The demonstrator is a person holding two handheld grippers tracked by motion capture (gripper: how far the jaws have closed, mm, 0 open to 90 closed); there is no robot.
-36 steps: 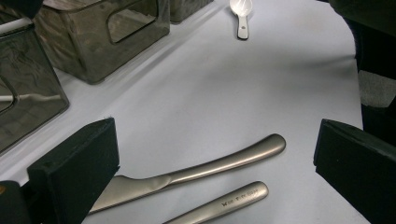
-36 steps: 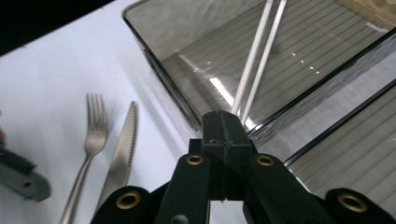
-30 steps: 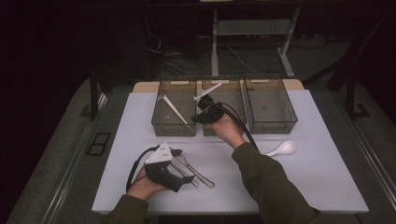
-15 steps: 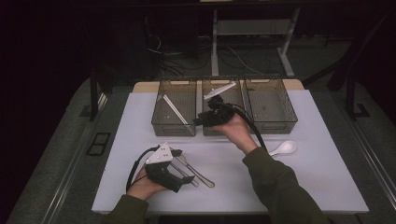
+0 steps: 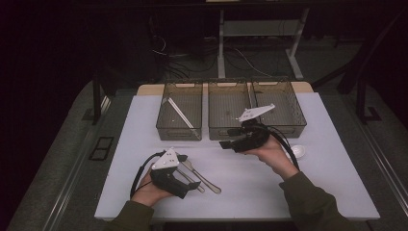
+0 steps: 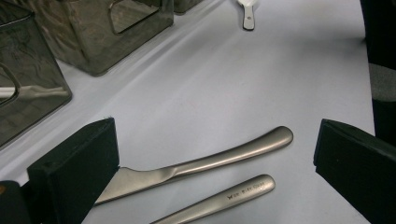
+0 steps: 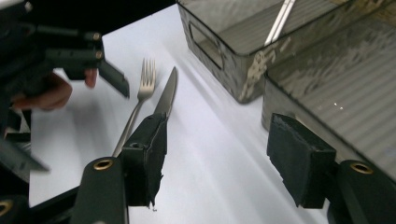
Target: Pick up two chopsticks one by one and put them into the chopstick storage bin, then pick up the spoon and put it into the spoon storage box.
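Note:
A steel knife (image 5: pixel 208 181) and a fork (image 5: pixel 191 182) lie side by side on the white table near its front left. My left gripper (image 5: pixel 187 175) rests over their blade ends, open. In the left gripper view the knife handle (image 6: pixel 224 156) and fork handle (image 6: pixel 224 198) lie between the wide-apart jaws of the left gripper (image 6: pixel 212 133), untouched. My right gripper (image 5: pixel 228 137) hovers in front of the middle bin (image 5: pixel 226 132), pointing left, open and empty. Past the right gripper (image 7: pixel 219 135) I see the fork (image 7: pixel 140 98), the knife (image 7: pixel 166 95) and the left gripper (image 7: pixel 70 51).
Three smoky clear bins stand in a row at the back. The left bin (image 5: pixel 166 127) holds a slim silver utensil (image 5: pixel 182 114). The right bin (image 5: pixel 298 120) looks bare. A white spoon (image 5: pixel 298 151) lies on the table right of my right hand.
The right gripper has drawn back from over the middle bin, down and toward the person, to the table in front of it. The left gripper, knife and fork have stayed put.

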